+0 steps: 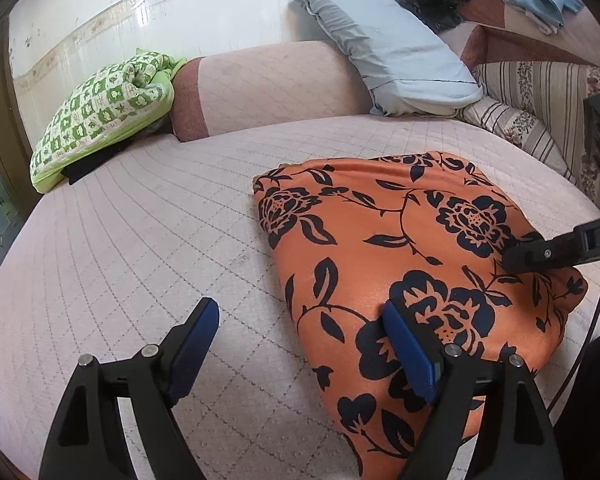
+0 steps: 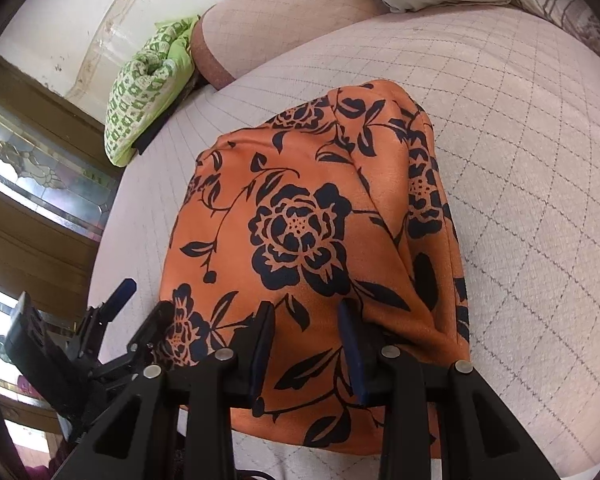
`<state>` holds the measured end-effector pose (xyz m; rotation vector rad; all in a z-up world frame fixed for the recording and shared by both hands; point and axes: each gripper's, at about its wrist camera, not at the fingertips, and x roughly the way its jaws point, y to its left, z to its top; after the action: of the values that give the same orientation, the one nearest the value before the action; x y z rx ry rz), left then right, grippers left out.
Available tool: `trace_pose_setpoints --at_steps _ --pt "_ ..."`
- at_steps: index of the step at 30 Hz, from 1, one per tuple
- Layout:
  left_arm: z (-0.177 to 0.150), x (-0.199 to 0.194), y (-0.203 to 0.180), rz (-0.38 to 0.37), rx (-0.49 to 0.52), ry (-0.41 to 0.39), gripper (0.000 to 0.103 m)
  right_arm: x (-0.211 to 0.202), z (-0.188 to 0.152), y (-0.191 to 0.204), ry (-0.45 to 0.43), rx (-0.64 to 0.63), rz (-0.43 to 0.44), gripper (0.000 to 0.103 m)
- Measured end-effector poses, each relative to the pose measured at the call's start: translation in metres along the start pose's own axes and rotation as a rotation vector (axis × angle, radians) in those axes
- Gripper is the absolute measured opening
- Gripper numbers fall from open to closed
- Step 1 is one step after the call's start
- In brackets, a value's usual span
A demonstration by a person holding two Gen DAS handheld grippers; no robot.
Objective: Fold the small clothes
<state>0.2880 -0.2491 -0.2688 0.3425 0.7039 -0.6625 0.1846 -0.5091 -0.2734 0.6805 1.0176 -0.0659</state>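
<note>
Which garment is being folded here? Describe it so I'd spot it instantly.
On the pink quilted bed, well in front of the grey pillow, lies an orange cloth. Its bold black flowers set it apart from the green-and-white checked bundle by the wall.

The orange black-flowered cloth garment point(image 1: 380, 248) looks smooth, faintly sheeny; the pink quilted fabric mattress cover point(image 1: 148, 216) is matt, stitched.
</note>
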Motion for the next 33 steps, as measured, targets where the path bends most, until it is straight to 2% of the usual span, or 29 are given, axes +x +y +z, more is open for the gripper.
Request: trace_pose_setpoints --at_steps 6,11,15,17,19,22,26,31,33 --pt "0.001 0.003 0.002 -0.018 -0.019 0.009 0.085 0.003 -0.003 0.002 -0.02 -0.017 -0.016 0.037" --pt "0.001 0.005 0.005 -0.032 -0.037 0.019 0.086 0.002 0.001 0.004 0.005 0.002 -0.026 0.037" --pt "0.001 0.006 0.007 -0.04 -0.05 0.027 0.086 -0.007 0.017 0.008 0.059 0.033 0.0 0.037" --pt "0.002 0.006 0.008 -0.049 -0.062 0.034 0.087 -0.013 0.027 0.013 0.048 0.028 0.019 0.037" --pt "0.003 0.006 0.008 -0.064 -0.07 0.039 0.087 -0.017 0.041 0.02 0.025 0.006 0.0 0.037" --pt "0.006 0.005 0.011 -0.123 -0.104 0.046 0.087 -0.013 0.062 0.025 0.0 0.003 -0.01 0.037" --pt "0.01 0.004 0.015 -0.185 -0.15 0.065 0.087 0.009 0.089 0.03 -0.026 0.004 -0.061 0.037" --pt "0.011 0.018 0.016 -0.183 -0.165 0.112 0.087 0.061 0.115 0.024 0.017 0.0 -0.13 0.037" --pt "0.01 0.026 0.014 -0.171 -0.164 0.139 0.091 0.081 0.118 0.02 0.048 0.006 -0.147 0.037"
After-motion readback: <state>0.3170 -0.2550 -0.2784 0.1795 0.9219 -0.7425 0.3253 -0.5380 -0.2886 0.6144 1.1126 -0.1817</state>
